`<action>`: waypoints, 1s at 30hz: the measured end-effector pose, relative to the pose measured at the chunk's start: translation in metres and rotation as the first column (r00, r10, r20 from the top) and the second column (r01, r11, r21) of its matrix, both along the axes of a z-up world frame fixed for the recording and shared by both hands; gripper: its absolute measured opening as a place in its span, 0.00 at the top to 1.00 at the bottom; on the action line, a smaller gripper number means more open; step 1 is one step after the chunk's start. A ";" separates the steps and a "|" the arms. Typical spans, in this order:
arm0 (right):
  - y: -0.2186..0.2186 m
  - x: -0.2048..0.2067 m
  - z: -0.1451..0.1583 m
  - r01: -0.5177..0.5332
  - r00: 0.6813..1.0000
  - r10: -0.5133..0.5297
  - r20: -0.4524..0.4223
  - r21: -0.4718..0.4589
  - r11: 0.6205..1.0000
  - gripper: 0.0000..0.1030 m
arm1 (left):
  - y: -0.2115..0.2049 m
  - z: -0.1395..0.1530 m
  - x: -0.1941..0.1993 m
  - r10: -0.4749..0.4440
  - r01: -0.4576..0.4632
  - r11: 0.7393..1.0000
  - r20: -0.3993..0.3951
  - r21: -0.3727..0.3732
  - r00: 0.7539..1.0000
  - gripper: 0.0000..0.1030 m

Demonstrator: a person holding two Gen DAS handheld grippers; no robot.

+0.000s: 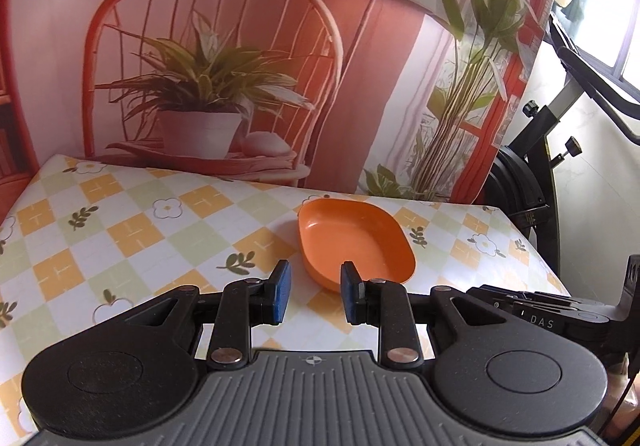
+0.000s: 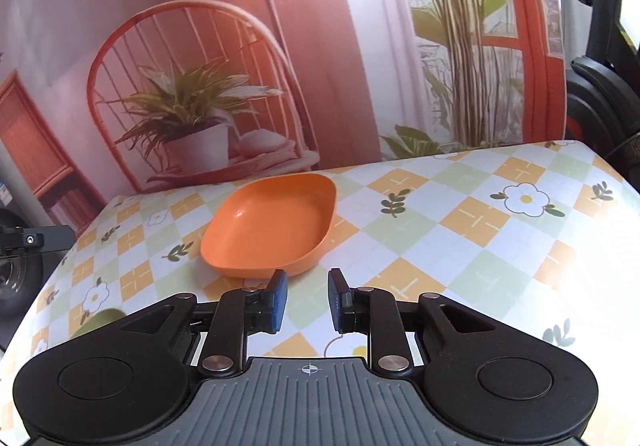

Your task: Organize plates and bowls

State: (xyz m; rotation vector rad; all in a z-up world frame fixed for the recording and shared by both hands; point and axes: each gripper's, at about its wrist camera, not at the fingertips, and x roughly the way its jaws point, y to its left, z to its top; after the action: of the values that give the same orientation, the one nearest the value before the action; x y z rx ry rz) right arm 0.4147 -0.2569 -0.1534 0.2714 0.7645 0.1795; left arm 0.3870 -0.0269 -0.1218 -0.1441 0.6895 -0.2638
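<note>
Item: orange dish [image 1: 354, 242], shallow, rounded-rectangular, plastic by its look. Location: upright and empty on the desk [image 1: 120, 230], toward the far edge, in front of a printed backdrop showing a chair and potted plants. Nothing rests in or on it.

Item: left claw [image 1: 314, 294]. State: jaws apart, nothing between the blue pads. Position: hovers above the desk; its right-hand pad overlaps the dish's near rim in the left wrist view, though contact cannot be told.

Item: right claw [image 2: 306, 302]. State: jaws apart, empty. Position: just short of the dish's near rim, the dish lying ahead and slightly to its left.

Item: green object [image 2: 98, 320], partly hidden at the near left of the right wrist view; identity unclear.

Step in hand, as judged: approach to the first pick; no piece is lifted or stacked yet.

Next move calls for: one claw to straddle the thin near rim, one pad inside the wall and one outside, then clamp firmly. A light dish may slide on the smooth cloth if nudged.
</note>
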 end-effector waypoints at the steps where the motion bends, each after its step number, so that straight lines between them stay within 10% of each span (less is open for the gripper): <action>1: -0.002 0.004 -0.004 0.014 1.000 -0.014 0.001 0.013 1.000 0.79 | -0.004 -0.003 0.009 -0.005 0.005 1.000 -0.007 0.002 1.000 0.73; 30: 0.014 0.082 -0.064 0.023 0.999 -0.021 -0.041 0.042 0.999 0.75 | -0.041 -0.096 0.131 0.011 0.014 0.994 -0.233 0.106 0.972 0.64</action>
State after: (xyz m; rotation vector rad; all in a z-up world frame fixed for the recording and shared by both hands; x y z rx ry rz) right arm 0.4965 -0.2430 -0.2169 0.3244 0.7978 0.1702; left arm 0.5185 -0.0681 -0.2175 -0.0725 0.9363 -0.2124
